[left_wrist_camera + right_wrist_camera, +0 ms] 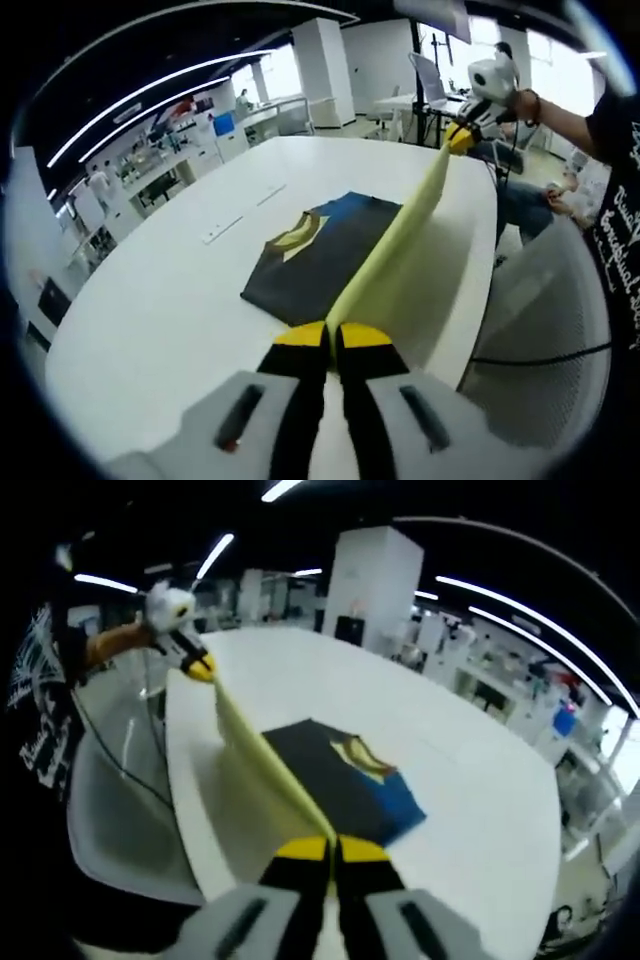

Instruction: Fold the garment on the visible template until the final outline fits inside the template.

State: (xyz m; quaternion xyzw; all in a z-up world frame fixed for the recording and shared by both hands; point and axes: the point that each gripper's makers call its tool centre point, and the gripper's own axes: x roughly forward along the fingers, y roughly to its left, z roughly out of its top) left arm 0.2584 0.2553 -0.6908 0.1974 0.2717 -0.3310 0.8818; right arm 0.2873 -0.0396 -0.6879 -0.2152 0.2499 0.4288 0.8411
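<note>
Left gripper (pixel 330 335): I am clamping its yellow-tipped jaws on one end of the pale yellow garment (pixel 395 240), raised off the table.
Right gripper (pixel 330 848): I am pinching the other end; the jaws are closed on the cloth.
Garment: it is hanging stretched between my two grippers, above the near edge of the white table (pixel 170 300).
Template (pixel 320 255): the dark sheet with a blue corner is lying flat on the table, just beside the raised cloth.
</note>
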